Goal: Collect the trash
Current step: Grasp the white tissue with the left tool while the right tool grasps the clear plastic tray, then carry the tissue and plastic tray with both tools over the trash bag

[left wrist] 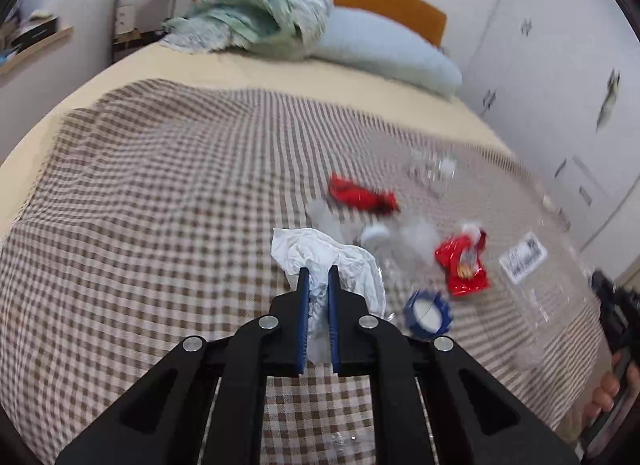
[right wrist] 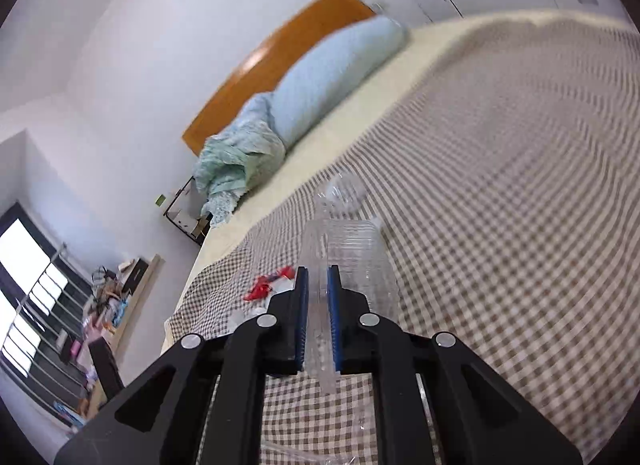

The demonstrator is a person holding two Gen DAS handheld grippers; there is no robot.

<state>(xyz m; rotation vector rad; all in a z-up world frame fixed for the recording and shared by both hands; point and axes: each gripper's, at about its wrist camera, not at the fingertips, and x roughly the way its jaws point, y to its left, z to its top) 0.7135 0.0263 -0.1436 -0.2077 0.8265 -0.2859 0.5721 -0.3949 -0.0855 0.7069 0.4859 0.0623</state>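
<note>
White crumpled paper is being pinched in the closed left gripper; the right gripper is clamping a clear plastic bottle. A label to the right is unreadable.

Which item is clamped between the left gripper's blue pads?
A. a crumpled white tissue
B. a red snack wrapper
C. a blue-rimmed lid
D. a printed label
A: in the left wrist view the left gripper is pinched on the crumpled white tissue, while the red snack wrapper and the blue-rimmed lid lie on the checked cloth.
</note>
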